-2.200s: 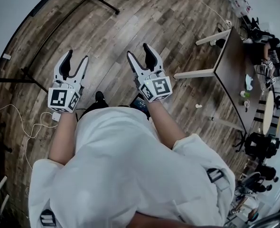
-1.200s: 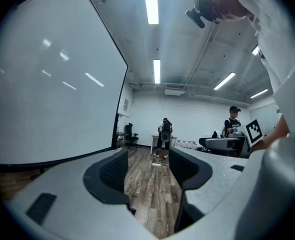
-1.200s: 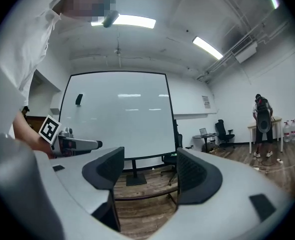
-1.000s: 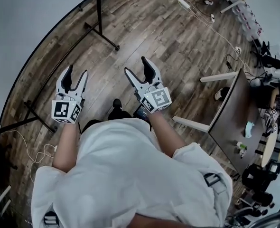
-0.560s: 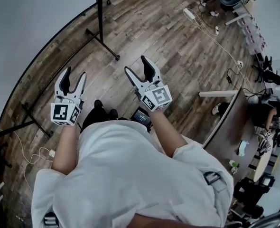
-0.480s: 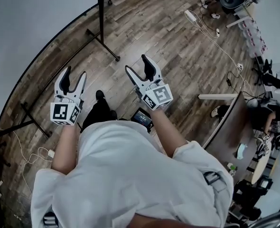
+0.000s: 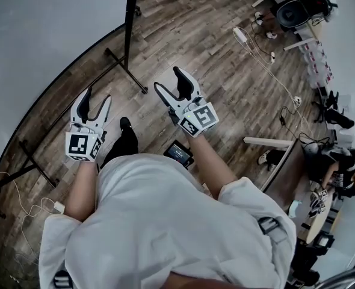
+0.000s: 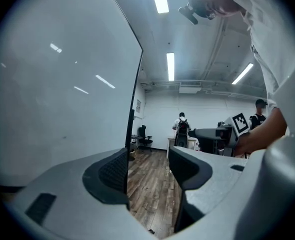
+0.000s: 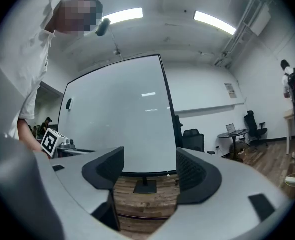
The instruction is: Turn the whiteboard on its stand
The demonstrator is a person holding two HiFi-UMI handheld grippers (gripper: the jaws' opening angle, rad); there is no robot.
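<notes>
Whiteboard (image 7: 39, 47), broad, stiff and probably heavy, faces you as left gripper (image 7: 97, 98) and right gripper (image 7: 170, 82) gape empty; grip its black side frame (image 7: 131, 17), not the slick face.

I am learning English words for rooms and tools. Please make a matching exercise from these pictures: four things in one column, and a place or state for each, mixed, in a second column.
1. whiteboard
2. left gripper
3. right gripper
4. table

A. brown top, at the head view's right edge
B. open; the board's lower edge shows between its fingers
C. pale, fills the head view's upper left
D. open; the board fills the left half of its view

Pairs: 1-C, 2-D, 3-B, 4-A
</notes>
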